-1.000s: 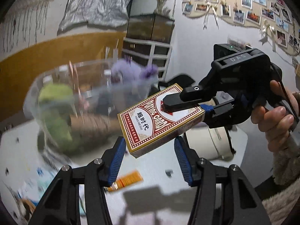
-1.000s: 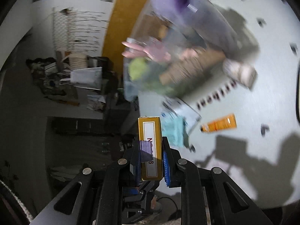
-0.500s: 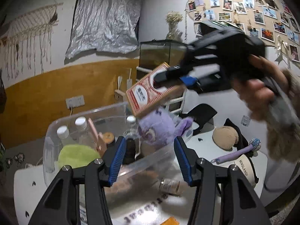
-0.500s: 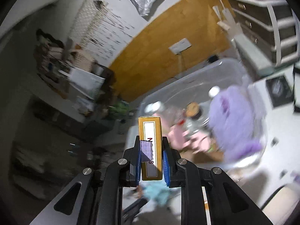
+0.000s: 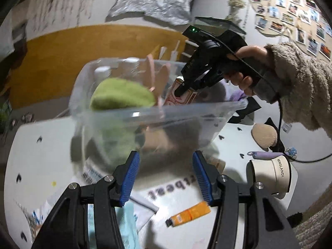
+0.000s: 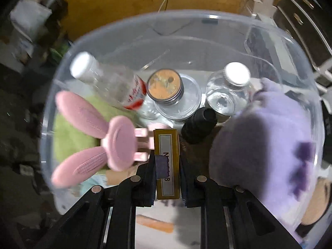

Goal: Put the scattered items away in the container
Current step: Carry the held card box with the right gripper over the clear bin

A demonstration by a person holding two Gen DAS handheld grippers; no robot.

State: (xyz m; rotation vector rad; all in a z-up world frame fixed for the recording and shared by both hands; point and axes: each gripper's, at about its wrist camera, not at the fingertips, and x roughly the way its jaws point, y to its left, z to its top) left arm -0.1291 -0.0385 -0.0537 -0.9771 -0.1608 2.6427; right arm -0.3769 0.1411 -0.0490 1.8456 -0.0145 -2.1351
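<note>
My right gripper (image 6: 167,164) is shut on a playing card box (image 6: 166,157), gold edge towards the camera, held over the clear plastic container (image 6: 128,22). In the left wrist view the right gripper (image 5: 182,88) reaches down into the container (image 5: 186,108) with the red card box (image 5: 178,97) inside the rim. The container holds a green plush (image 5: 122,95), a pink rabbit-eared object (image 6: 116,143), a purple plush (image 6: 265,145), bottles and jars. My left gripper (image 5: 166,172) is open and empty, just in front of the container's near wall.
On the white table lie an orange tube (image 5: 188,213), papers and a teal cloth (image 5: 128,224), a white cup-shaped object (image 5: 274,174), a purple pen-like item (image 5: 267,155) and a tan round plush (image 5: 264,134). A cable trails from the right gripper.
My right gripper carried the card box from above the table, up over the container rim, and lowered it inside among the items. The left gripper stayed open near the container.
</note>
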